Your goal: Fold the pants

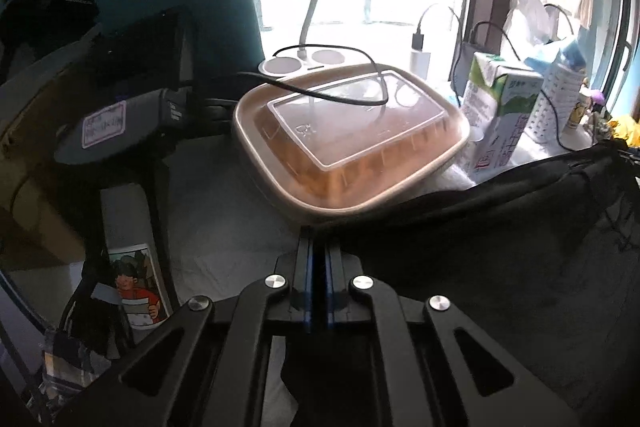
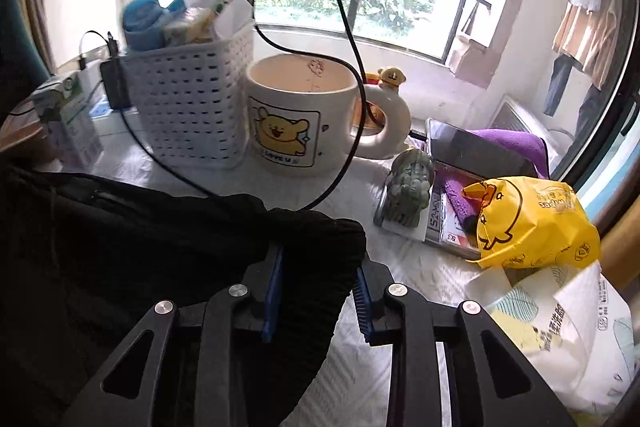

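The black pants (image 1: 500, 247) lie spread over the white-covered table, to the right in the left wrist view and to the left in the right wrist view (image 2: 140, 247). My left gripper (image 1: 318, 251) is shut, its blue-edged fingers pressed together at the pants' left edge with a fold of black cloth hanging below them. My right gripper (image 2: 320, 267) stands partly open, with the ribbed hem of the pants (image 2: 320, 239) lying between its fingers.
A tan lidded food box (image 1: 348, 139), a milk carton (image 1: 500, 115) and black cables stand behind the pants. A white basket (image 2: 192, 107), a bear mug (image 2: 296, 115), a green figurine (image 2: 408, 187), a yellow bag (image 2: 532, 219) and a tissue pack (image 2: 560, 339) crowd the right side.
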Tool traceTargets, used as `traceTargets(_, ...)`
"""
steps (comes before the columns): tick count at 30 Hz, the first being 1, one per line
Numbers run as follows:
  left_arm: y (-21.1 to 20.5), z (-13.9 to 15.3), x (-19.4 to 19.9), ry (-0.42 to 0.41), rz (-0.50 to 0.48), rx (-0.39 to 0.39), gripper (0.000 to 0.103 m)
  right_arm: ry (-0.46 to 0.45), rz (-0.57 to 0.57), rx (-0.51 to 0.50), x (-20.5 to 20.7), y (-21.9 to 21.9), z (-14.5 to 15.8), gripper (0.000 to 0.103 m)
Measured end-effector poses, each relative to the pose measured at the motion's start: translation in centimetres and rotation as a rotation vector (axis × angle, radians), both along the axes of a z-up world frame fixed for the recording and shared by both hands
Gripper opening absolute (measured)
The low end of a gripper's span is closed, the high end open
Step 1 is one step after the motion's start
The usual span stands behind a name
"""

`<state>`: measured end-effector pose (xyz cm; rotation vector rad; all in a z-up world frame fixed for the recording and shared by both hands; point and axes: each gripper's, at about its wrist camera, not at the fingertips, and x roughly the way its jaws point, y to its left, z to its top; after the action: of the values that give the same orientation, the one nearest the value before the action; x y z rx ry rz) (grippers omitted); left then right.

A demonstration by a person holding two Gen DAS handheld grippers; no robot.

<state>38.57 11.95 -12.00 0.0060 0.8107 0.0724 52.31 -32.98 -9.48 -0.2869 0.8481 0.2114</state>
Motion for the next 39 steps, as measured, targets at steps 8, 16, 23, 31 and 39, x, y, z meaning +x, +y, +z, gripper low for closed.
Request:
traceTargets(8,-0.3,-1.2,0.6,0.046,-0.002,0.036,0.008,0.012,-0.016,-0.022,0.5,0.3,-1.5,0.031)
traceTargets(16,1.2,1.1,-2.4,0.024,0.022,-0.070,0.063,0.004,0.011,0.038,-4.3,-1.0,0.3,0.058)
traceTargets(23,-0.7,3.6,-9.0,-0.030,-0.044,-0.072,0.066,-0.048,0.038,0.084,-10.6,-1.1,2.5,0.082)
traceTargets(31,-3.2,4.5,-18.9,-0.101,-0.079,-0.117,0.067,-0.092,0.056,0.102,-19.0,-1.3,4.3,0.082)
traceTargets(39,-5.6,2.6,-26.4,-0.100,-0.086,-0.105,0.067,-0.107,0.047,0.054,-26.3,-2.5,3.7,0.082)
